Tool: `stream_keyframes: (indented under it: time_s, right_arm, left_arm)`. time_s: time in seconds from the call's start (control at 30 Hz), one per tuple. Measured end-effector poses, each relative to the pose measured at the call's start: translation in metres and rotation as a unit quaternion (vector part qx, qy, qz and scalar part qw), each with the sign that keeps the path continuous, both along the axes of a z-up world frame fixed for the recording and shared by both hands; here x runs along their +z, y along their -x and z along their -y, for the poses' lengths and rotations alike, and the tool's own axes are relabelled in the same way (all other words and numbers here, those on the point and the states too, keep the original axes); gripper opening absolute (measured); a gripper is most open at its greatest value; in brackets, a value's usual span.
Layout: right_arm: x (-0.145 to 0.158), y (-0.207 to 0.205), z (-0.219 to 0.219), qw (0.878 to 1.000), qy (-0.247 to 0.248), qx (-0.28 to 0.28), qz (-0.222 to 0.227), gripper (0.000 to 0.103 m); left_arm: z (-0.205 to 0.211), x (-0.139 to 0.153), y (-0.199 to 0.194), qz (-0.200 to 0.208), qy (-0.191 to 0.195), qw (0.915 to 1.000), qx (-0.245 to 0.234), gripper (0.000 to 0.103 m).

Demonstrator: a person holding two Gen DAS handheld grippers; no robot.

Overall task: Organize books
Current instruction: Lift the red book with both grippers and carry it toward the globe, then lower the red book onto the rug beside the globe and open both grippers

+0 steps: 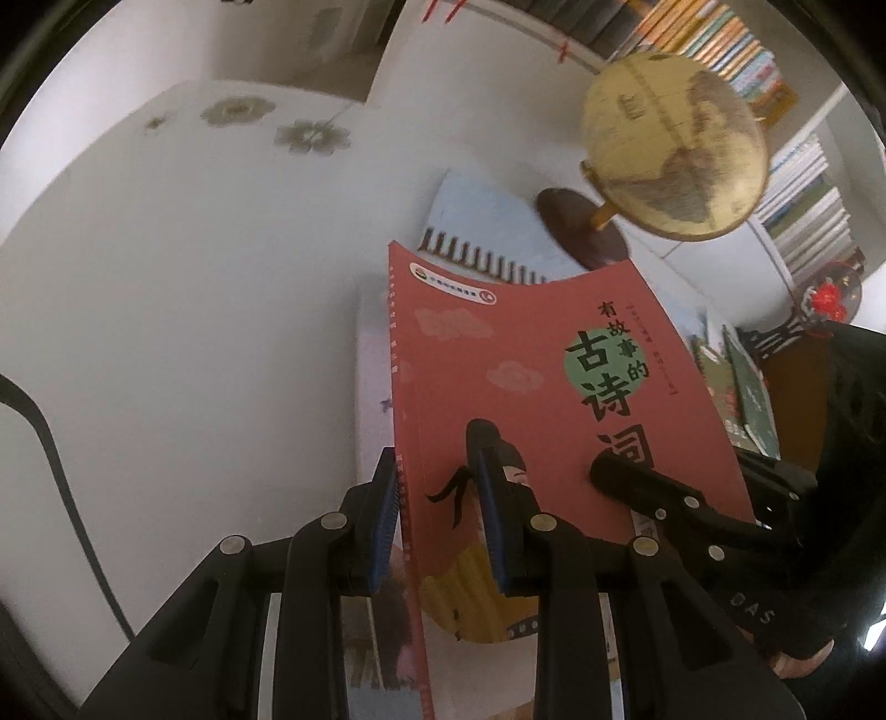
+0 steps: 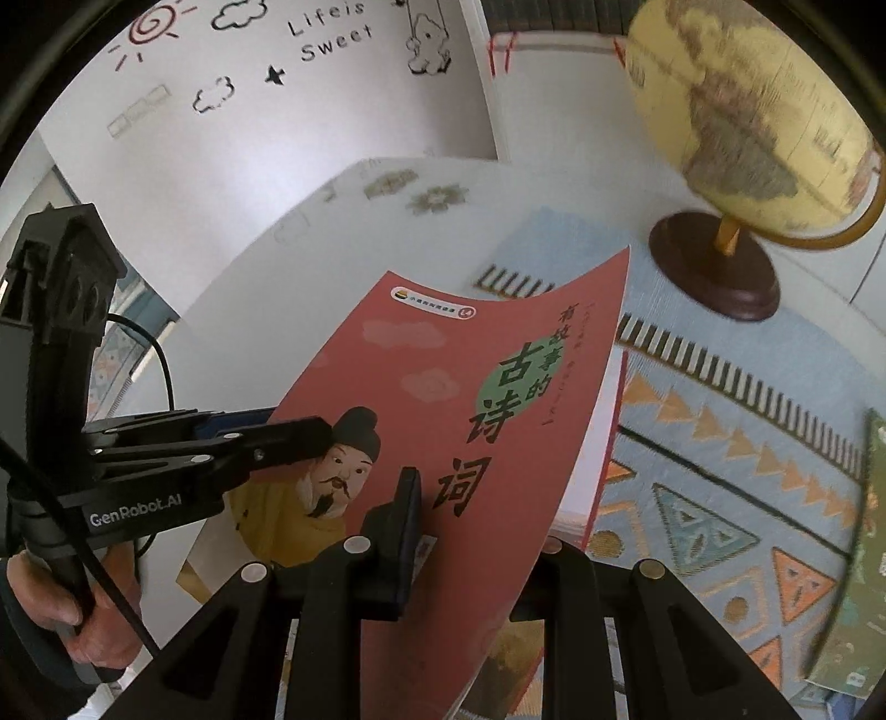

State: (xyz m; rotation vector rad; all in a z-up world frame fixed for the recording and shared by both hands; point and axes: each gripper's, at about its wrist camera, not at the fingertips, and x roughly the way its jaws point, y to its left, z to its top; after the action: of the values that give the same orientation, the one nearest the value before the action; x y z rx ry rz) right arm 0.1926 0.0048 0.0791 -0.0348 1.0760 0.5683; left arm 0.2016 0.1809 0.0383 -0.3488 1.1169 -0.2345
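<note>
The left hand-held gripper [image 1: 437, 487] is clamping the spine edge of the red book [image 1: 531, 387], its blue pads nearly together, one above the cover and one beneath. The right hand-held gripper [image 2: 470, 526] is pinching the same book at its opposite long edge, jaws almost closed, the cover bowing between the two grips. The book is hanging tilted above the white bench [image 1: 194, 332], over the patterned mat [image 2: 747, 443]. The globe [image 2: 764, 127] is standing near the book's far corner, its dark base on the mat. A green book [image 2: 864, 554] is lying at the mat's right edge. Left of the book, the bench is lying bare up to the wall. Shelves of books [image 1: 720, 44] are running behind the globe.
</note>
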Motion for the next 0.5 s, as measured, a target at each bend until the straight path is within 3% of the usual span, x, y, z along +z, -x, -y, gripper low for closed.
stream_keyframes:
  time_s: [0.17,0.3,0.5]
  right_arm:
    - [-0.014,-0.009,-0.004,1.0,0.003,-0.003,-0.016,0.025]
    - [-0.03,-0.019,-0.002,0.996,0.025,-0.009,-0.084,0.033]
    - [-0.028,-0.011,0.018,0.993,0.022,-0.032,-0.108,0.042]
  left_arm:
    - [-0.005,-0.015,-0.003,-0.019,-0.003,0.9996,0.02,0.023]
    - [-0.003,-0.01,-0.001,-0.01,-0.004,0.9996,0.027,0.03]
    - [0.001,-0.001,0.015,-0.012,-0.017,0.9988,0.044,0.031]
